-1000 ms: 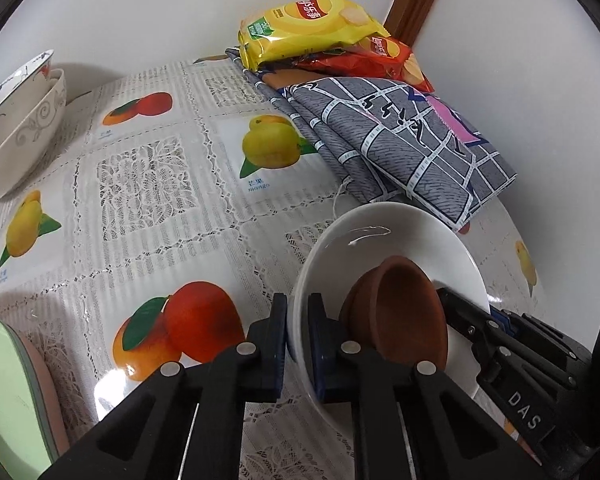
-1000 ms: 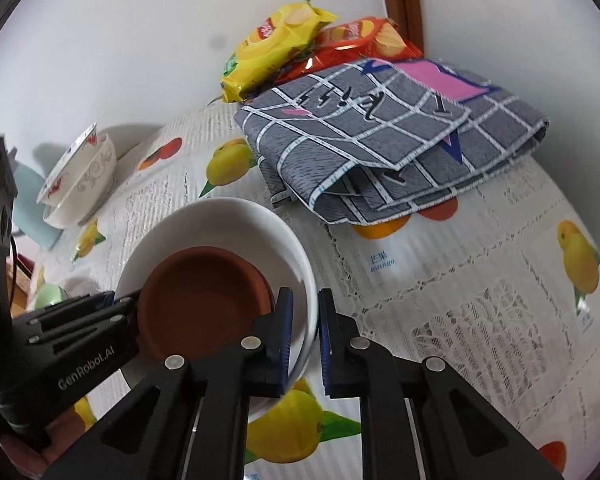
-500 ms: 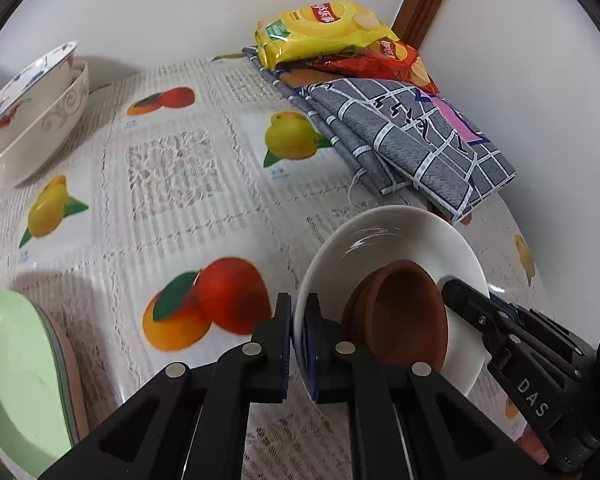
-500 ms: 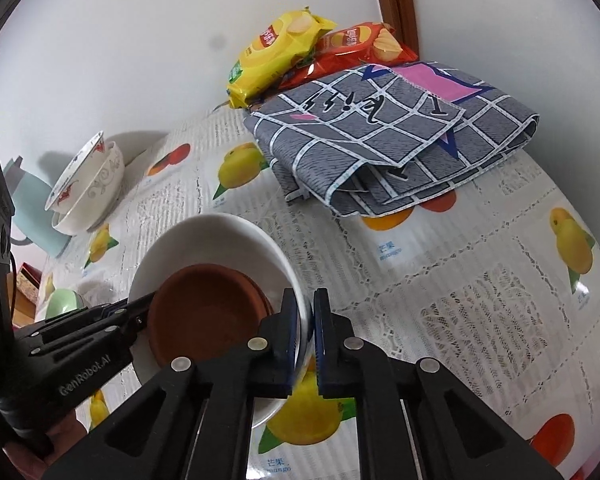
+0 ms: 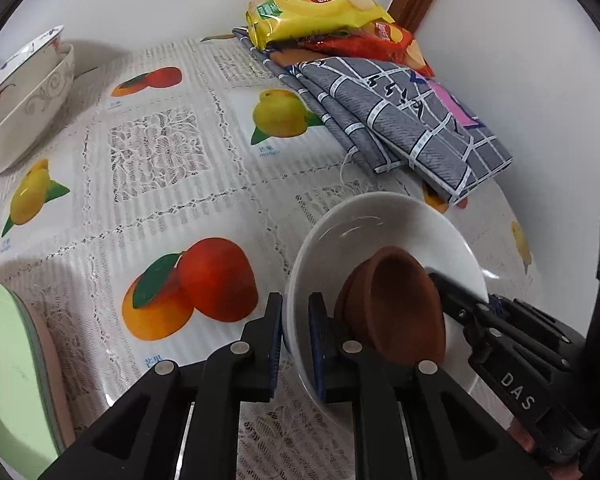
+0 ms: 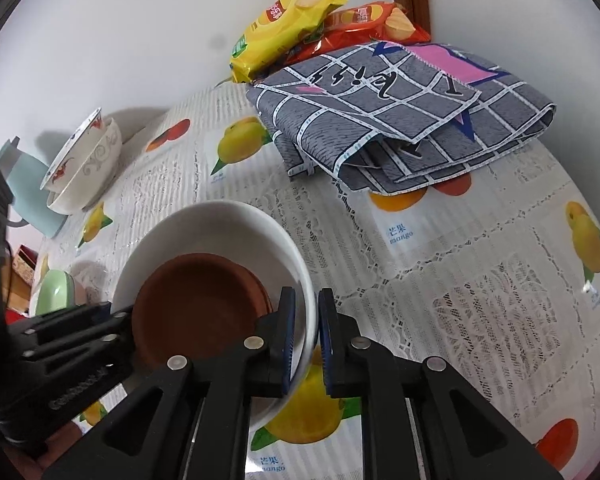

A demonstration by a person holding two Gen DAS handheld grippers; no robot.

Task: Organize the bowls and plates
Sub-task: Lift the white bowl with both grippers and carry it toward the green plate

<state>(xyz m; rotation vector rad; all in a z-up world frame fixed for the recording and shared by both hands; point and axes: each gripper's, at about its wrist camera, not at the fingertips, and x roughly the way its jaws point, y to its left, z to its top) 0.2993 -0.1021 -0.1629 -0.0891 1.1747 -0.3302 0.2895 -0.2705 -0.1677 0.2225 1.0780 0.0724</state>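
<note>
Black tongs (image 5: 295, 334), blue pads (image 6: 287, 346), silver screws

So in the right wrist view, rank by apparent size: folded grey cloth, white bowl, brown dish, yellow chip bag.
1. Folded grey cloth
2. White bowl, though it is nearer the camera
3. Brown dish
4. Yellow chip bag, farthest away

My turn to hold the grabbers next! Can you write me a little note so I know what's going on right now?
Left gripper: shut on the near rim of the white bowl.
Right gripper: shut on the opposite rim of the same bowl.
The brown dishes sit nested inside it.
Done: brown dishes are in the white bowl.
Left: the patterned bowls by the wall and the green plate stand apart; the white bowl probably goes with one of those stacks. Carry it level.
</note>
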